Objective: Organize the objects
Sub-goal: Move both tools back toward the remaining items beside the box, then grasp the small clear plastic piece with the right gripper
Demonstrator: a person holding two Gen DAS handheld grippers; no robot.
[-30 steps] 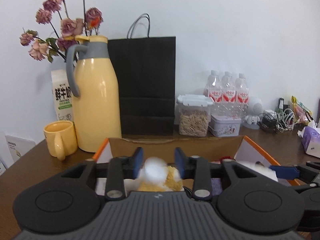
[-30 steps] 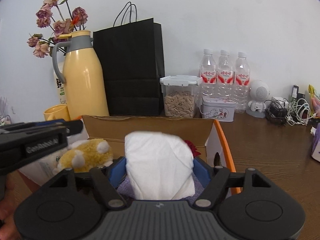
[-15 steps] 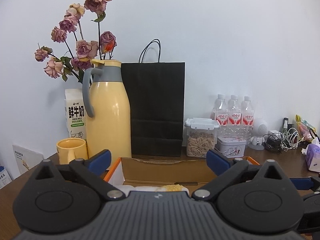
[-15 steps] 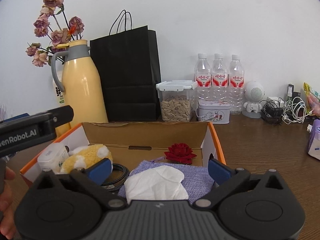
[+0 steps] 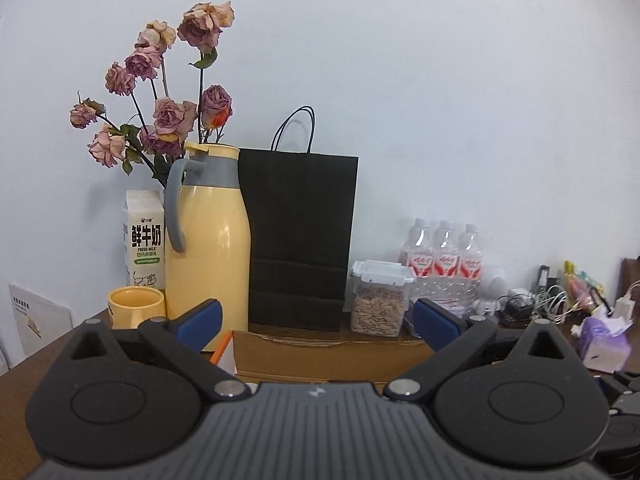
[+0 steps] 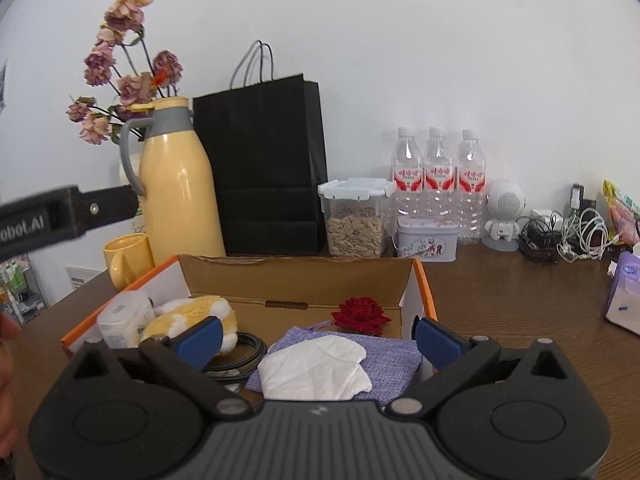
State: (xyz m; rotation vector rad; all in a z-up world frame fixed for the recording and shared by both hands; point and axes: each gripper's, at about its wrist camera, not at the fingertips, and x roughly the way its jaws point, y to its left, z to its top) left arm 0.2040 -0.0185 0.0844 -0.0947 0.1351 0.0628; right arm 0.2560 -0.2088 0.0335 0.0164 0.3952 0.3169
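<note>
Box point(image 5: 320, 354) interior hidden behind left gripper point(image 5: 316, 322).

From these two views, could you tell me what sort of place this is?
Probably a home or small office, seen at a cluttered wooden table against a white wall: a flask and mug, water bottles, and a tangle of chargers point to everyday living space.

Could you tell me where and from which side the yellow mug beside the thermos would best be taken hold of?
I would take the yellow mug by its rim wall from above, one of the jaws inside and one outside. It stands upright with its mouth open, and the thermos crowds one side while its handle faces the camera.
</note>
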